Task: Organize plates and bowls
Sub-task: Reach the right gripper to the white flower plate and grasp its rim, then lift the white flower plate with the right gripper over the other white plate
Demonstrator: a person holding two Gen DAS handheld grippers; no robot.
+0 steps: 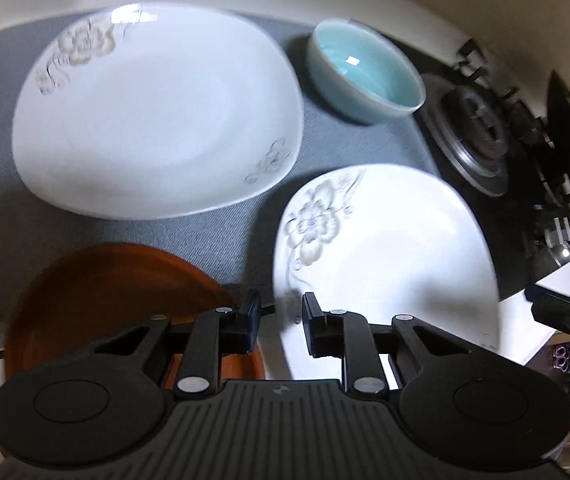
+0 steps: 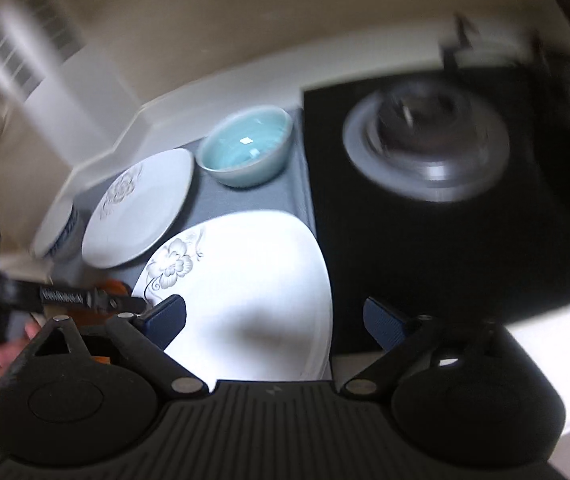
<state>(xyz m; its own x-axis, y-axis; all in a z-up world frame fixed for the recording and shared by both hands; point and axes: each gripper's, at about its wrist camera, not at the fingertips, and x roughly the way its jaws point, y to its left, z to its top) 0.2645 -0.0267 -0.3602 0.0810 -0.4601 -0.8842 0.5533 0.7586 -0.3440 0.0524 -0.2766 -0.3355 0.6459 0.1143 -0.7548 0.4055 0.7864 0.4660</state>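
Left gripper: narrowly parted astride near plate rim, not clenched; slip risk.
Right gripper: released wide.
Stove, 2 o'clock: collision hazard.

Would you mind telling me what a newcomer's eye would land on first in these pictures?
Probably the two white floral plates on the grey mat: the near plate just ahead of the left gripper, whose fingers sit at its rim, and the far plate behind it. Next, the glossy teal bowl at the mat's far right, beside the black gas stove. The brown plate lies at the near left.
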